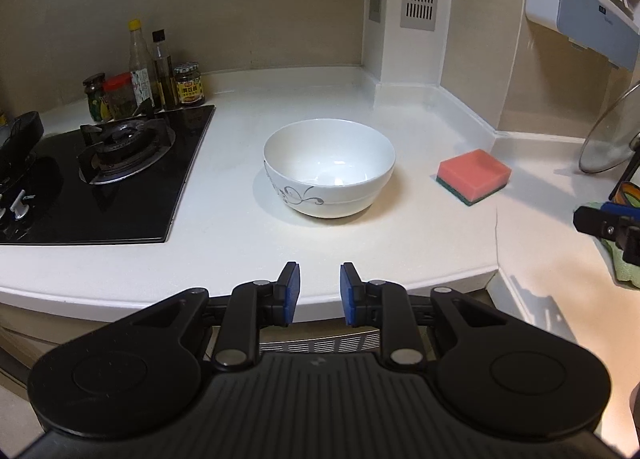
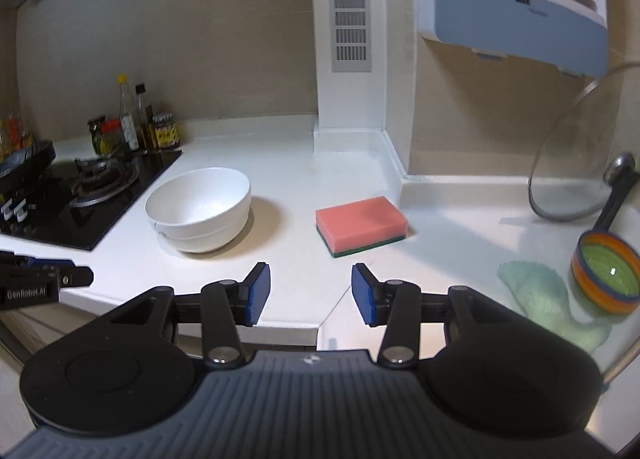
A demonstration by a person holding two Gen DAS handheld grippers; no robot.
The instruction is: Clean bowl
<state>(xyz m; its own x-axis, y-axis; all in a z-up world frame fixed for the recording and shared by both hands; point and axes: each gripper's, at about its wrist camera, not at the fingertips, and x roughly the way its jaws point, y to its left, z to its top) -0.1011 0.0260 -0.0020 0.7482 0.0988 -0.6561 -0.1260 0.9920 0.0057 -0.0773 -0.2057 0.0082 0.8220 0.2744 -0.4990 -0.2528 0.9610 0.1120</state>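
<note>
A white bowl (image 1: 329, 165) (image 2: 199, 208) with a grey swirl pattern stands upright on the white counter (image 1: 240, 235) (image 2: 288, 195). To its right lies a pink sponge (image 1: 474, 176) (image 2: 361, 225) with a green underside. My left gripper (image 1: 319, 293) hovers over the counter's front edge, short of the bowl, open and holding nothing. My right gripper (image 2: 311, 293) is open too, with nothing between its fingers, near the front edge and short of the sponge. Each gripper shows at the edge of the other's view.
A black gas hob (image 1: 104, 175) (image 2: 80, 195) lies left of the bowl, with sauce bottles and jars (image 1: 148, 79) (image 2: 132, 127) behind it. At the right are a glass lid (image 2: 568, 163), a striped small bowl (image 2: 606, 277) and a green cloth (image 2: 552, 305).
</note>
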